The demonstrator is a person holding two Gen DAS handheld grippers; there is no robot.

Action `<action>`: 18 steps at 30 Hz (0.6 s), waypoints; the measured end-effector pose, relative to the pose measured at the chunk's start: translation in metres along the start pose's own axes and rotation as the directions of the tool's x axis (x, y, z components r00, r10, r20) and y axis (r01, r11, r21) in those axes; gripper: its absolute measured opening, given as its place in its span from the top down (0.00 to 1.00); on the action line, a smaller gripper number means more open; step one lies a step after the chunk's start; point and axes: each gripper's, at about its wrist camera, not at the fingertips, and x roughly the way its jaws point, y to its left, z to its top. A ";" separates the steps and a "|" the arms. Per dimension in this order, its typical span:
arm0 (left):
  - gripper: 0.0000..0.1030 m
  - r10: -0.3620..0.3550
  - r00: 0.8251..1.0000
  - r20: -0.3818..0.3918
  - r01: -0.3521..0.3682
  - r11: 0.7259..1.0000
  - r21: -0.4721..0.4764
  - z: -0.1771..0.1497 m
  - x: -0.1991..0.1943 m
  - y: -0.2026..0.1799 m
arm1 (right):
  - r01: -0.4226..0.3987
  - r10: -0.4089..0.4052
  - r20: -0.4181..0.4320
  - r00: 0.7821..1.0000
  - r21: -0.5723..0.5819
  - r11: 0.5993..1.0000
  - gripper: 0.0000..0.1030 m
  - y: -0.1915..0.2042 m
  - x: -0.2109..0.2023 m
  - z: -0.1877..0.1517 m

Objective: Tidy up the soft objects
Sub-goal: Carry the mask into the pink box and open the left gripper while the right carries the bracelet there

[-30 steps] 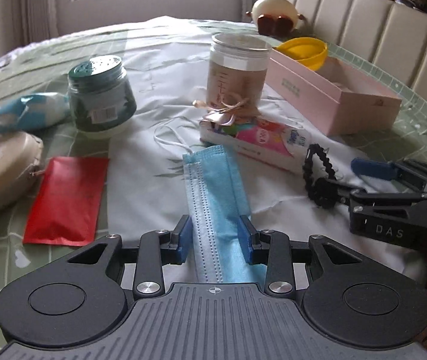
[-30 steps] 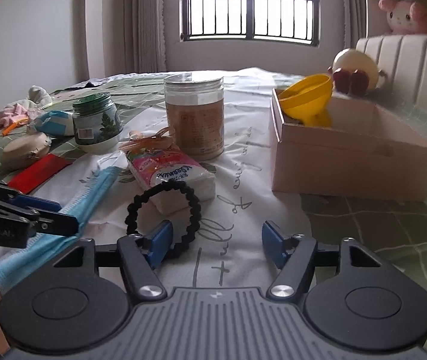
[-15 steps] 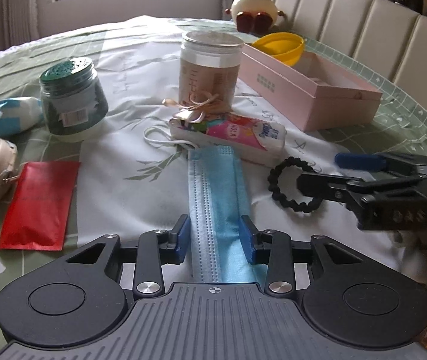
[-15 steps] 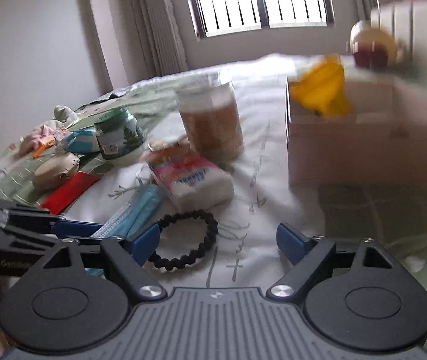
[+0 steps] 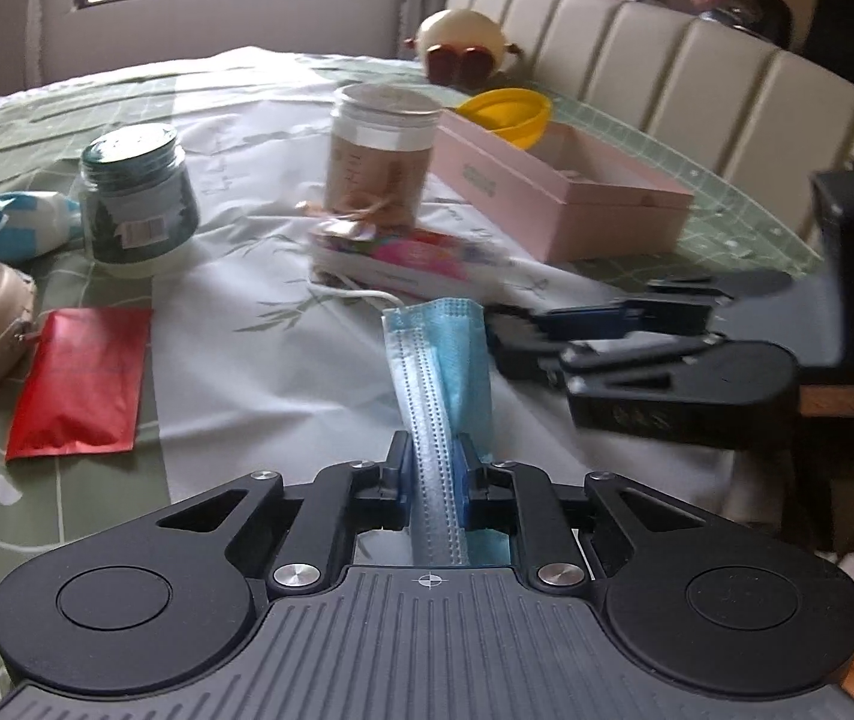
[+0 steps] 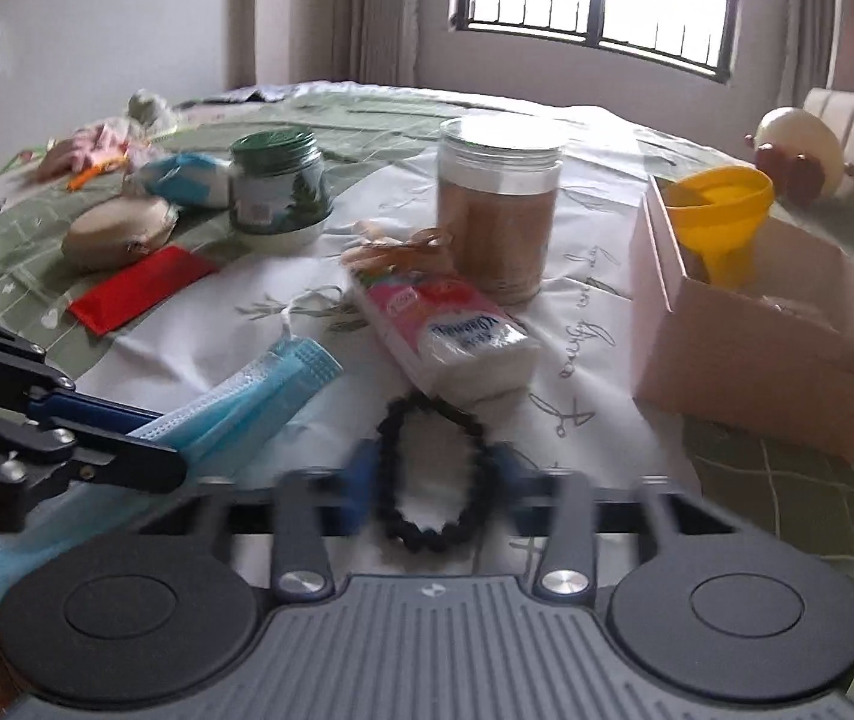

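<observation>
Face mask: pleated blue non-woven fabric, folded lengthwise into a narrow strip, lying at frame centre on the white cloth of the desk, its white ear loop trailing toward the tissue pack.
Left hand-held gripper: angling downward, its jaws having just been closing; blue pads are now pinching the near end of the face mask.
Bracelet: ring of black matte beads, being squeezed into an oval at lower centre.
Right hand-held gripper: tilting downward, motion-blurred, jaws having just been closing and now gripping the bracelet on both sides.
Pink box: rigid, rectangular, open, sitting at right, holding a glossy yellow funnel.
Jars: clear cylindrical jar with brown contents; squat green-lidded jar.
</observation>
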 end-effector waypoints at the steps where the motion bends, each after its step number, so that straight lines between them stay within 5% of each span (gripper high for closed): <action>1: 0.84 -0.014 1.000 0.002 0.014 1.000 0.014 -0.001 -0.004 -0.003 | 0.001 -0.001 -0.002 1.000 -0.021 1.000 0.87 0.001 -0.005 -0.001; 9: 0.85 -0.154 0.987 0.047 0.146 0.979 0.140 0.024 -0.022 -0.045 | 0.109 -0.106 0.060 0.993 -0.051 0.993 0.87 -0.039 -0.087 -0.005; 14: 0.85 -0.208 0.965 0.160 0.156 0.944 0.290 0.107 -0.019 -0.078 | 0.244 -0.235 0.167 0.958 -0.034 0.969 0.87 -0.091 -0.128 0.020; 18: 0.85 -0.234 0.942 0.241 0.146 0.932 0.333 0.196 0.010 -0.098 | 0.315 -0.309 0.235 0.921 0.012 0.949 0.87 -0.136 -0.122 0.047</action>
